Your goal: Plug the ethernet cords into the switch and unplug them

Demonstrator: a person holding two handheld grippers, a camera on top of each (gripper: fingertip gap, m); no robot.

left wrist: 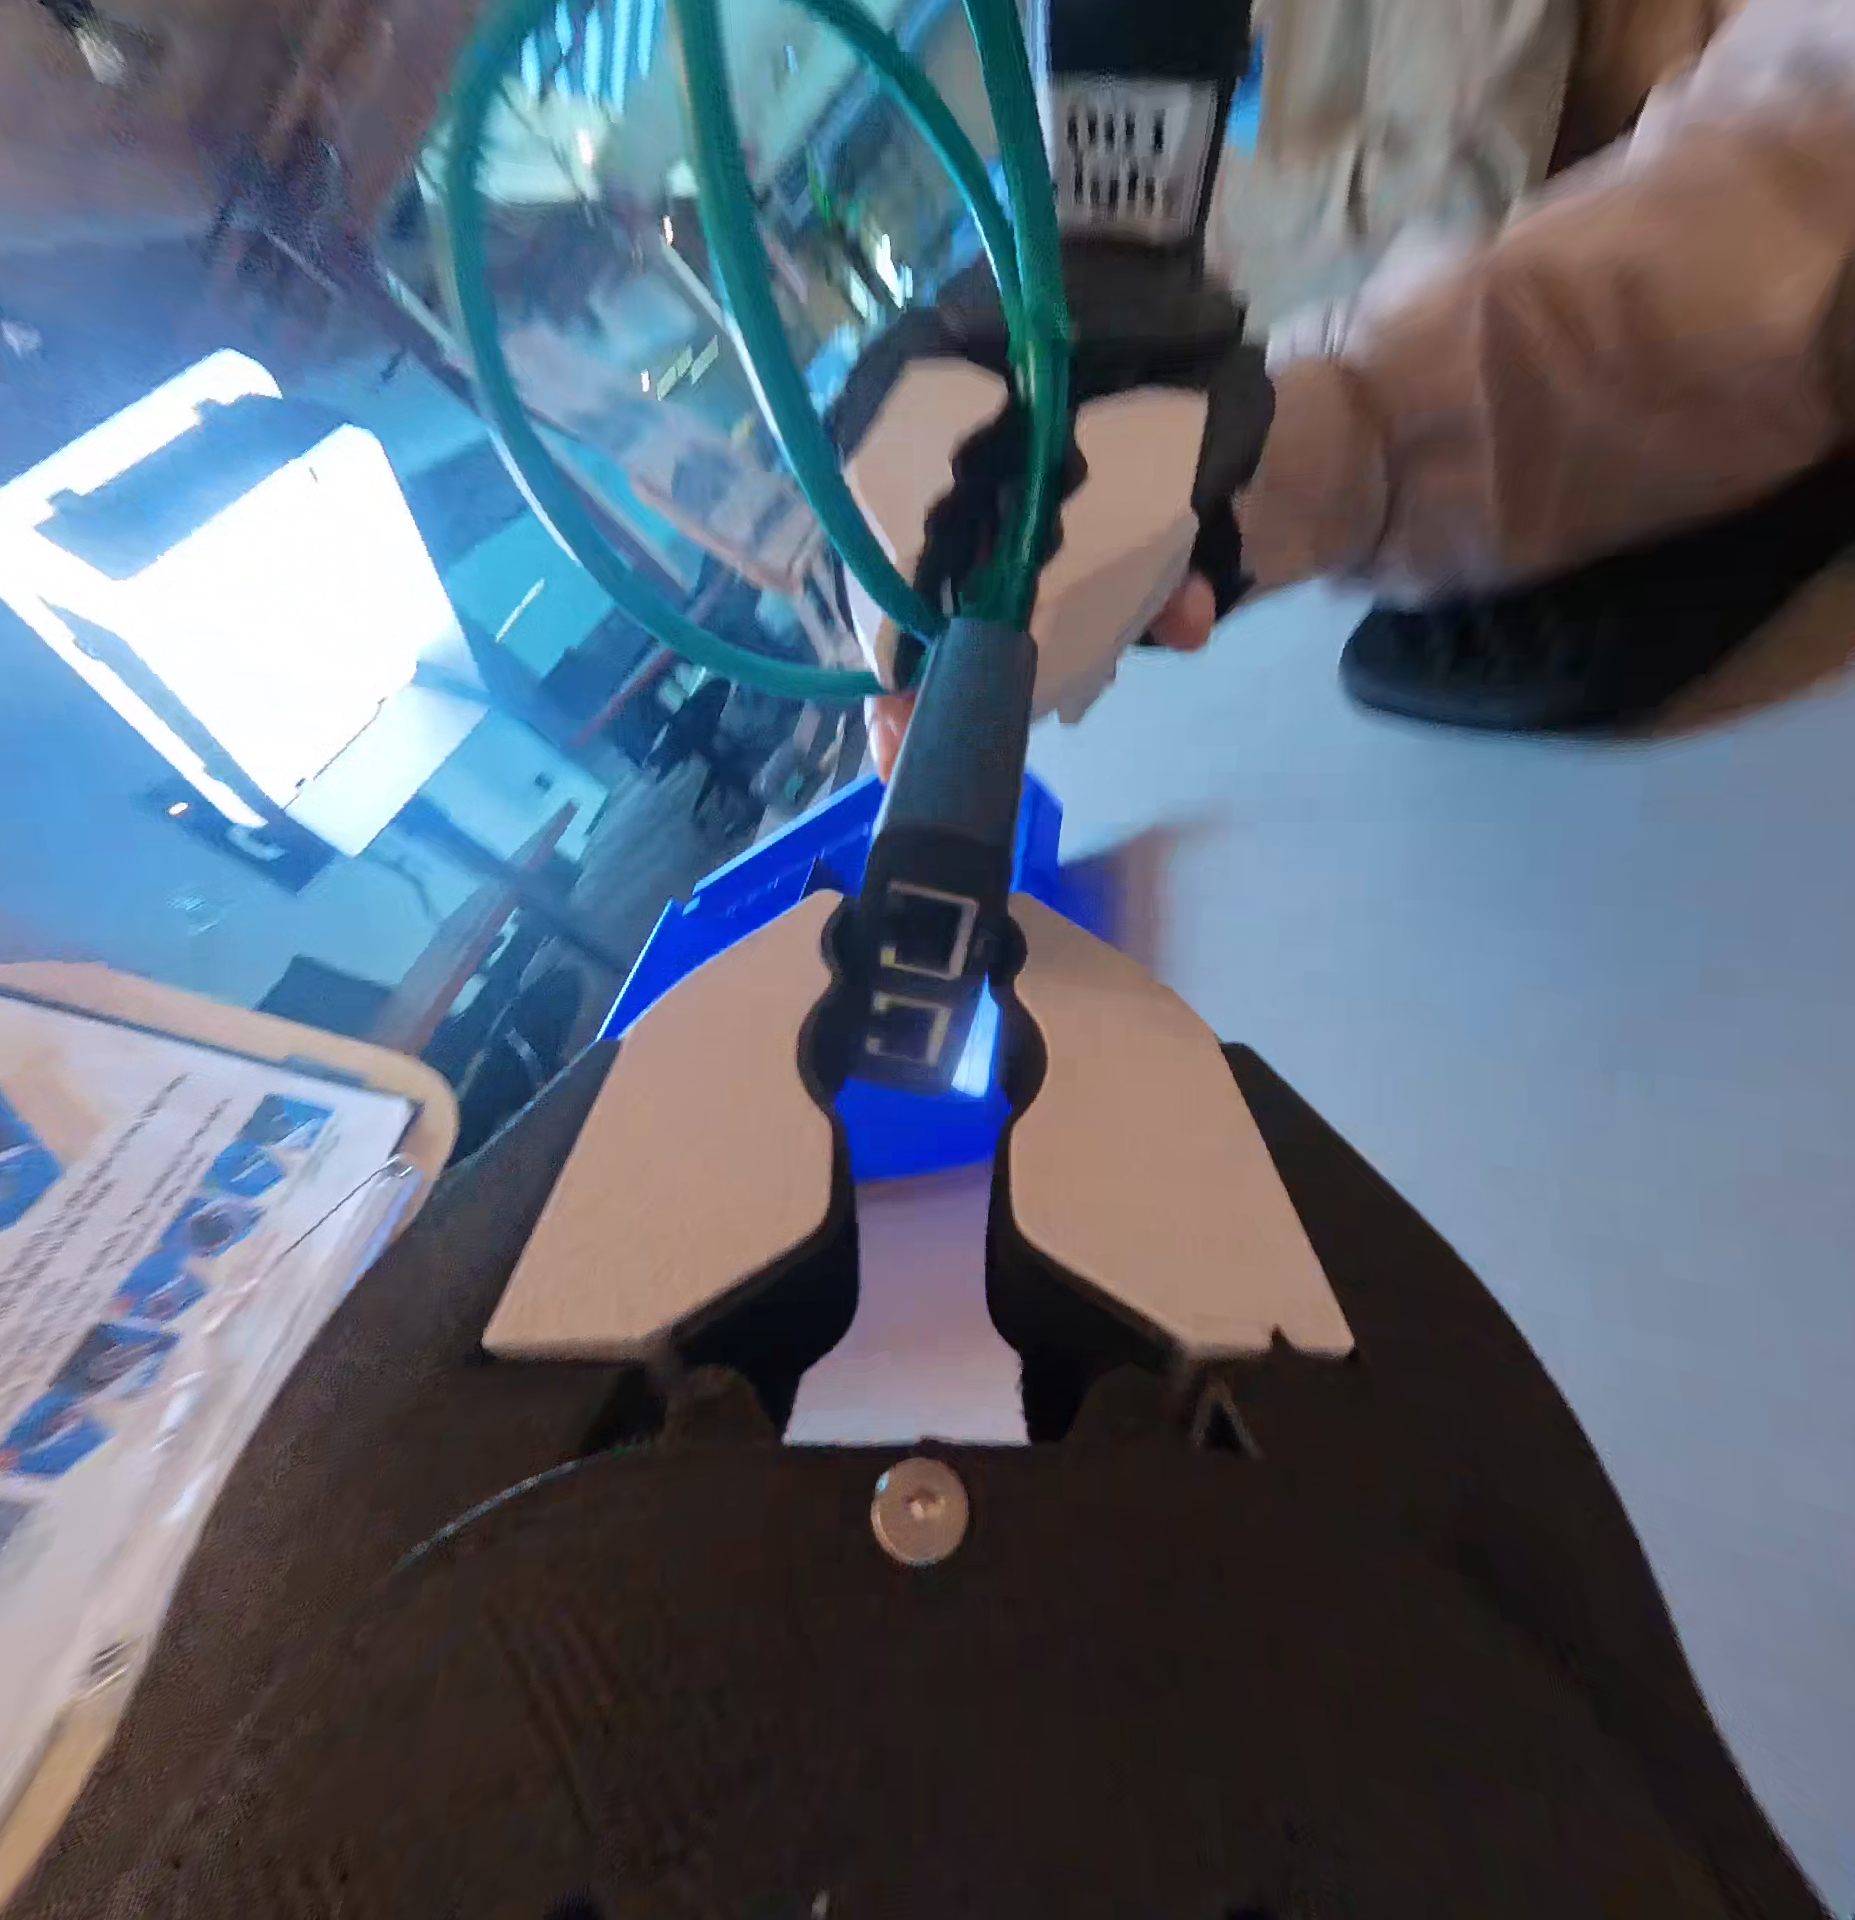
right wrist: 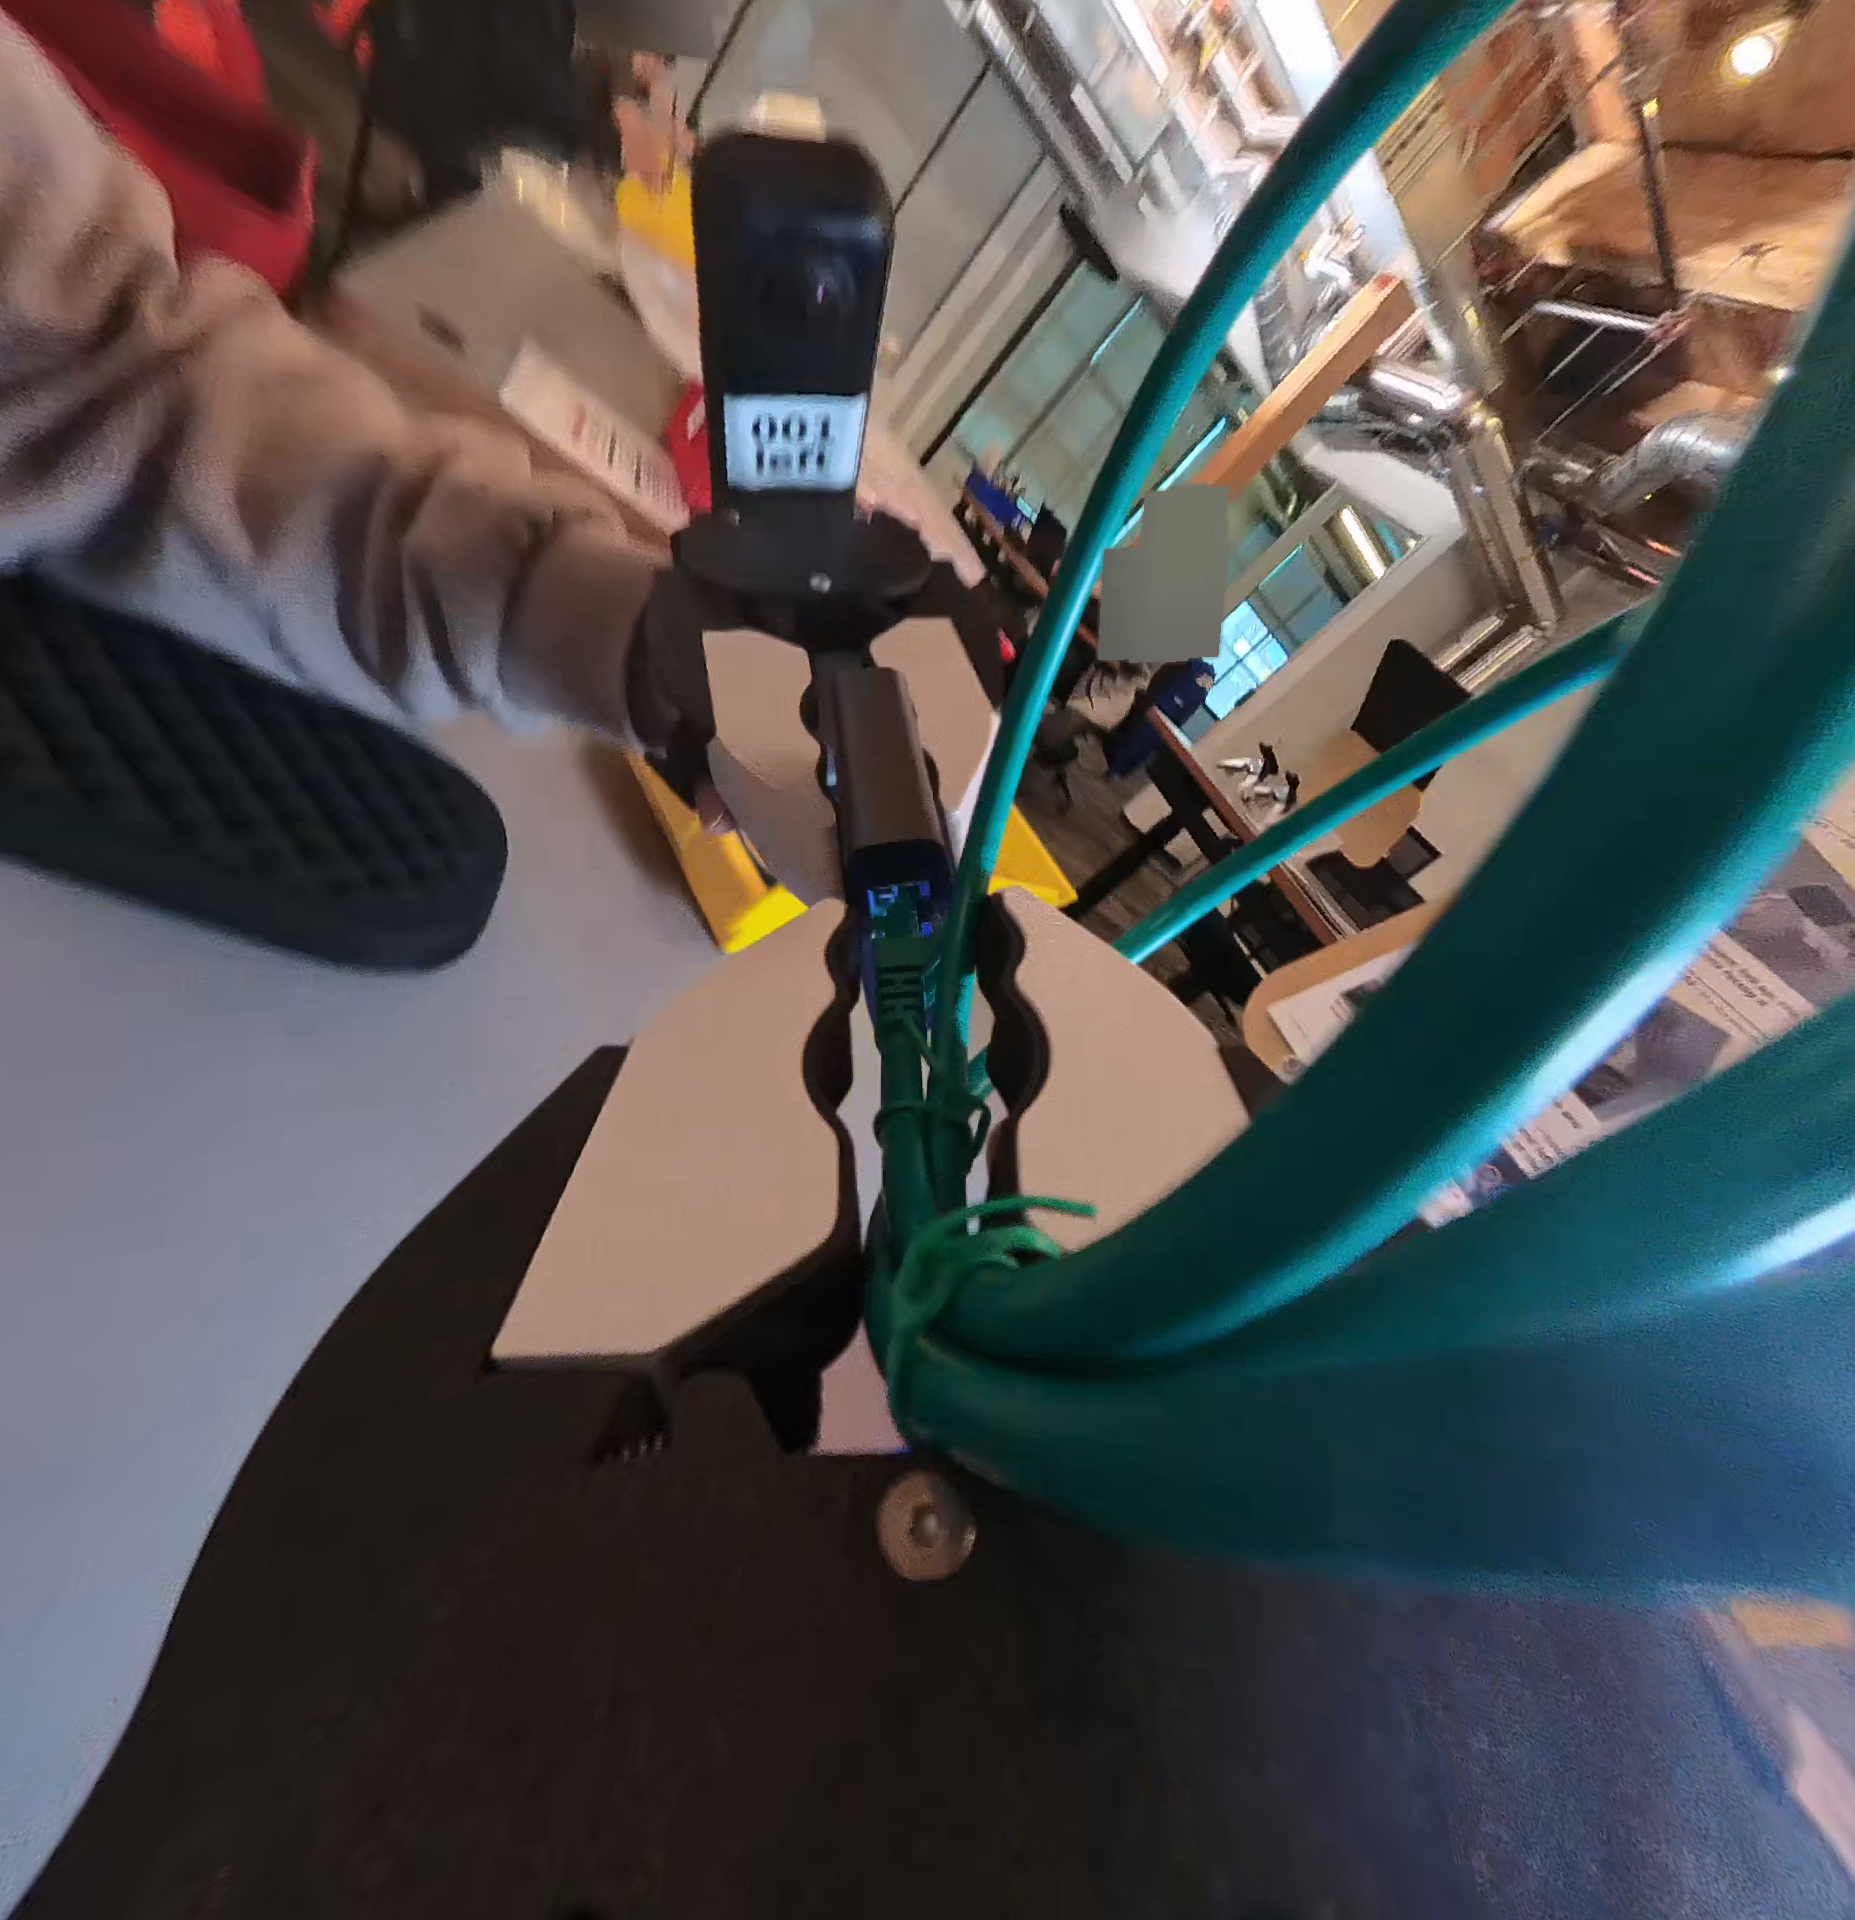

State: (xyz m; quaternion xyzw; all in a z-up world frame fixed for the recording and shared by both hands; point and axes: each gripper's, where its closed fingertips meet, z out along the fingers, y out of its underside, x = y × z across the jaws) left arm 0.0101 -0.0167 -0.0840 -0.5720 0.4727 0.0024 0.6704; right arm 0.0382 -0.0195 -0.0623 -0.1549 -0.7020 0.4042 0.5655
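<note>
The left gripper [left wrist: 918,997] is clenched on one end of the black switch [left wrist: 938,831] at frame centre. The right gripper [right wrist: 918,997] grasps the green ethernet cords [right wrist: 907,1049] at the switch's opposite end; cord loops [right wrist: 1525,1039] fill the right side.

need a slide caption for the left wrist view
Left gripper clamps the black switch, two empty ports facing the camera, while the right gripper holds the green ethernet cords at its far end.
</note>
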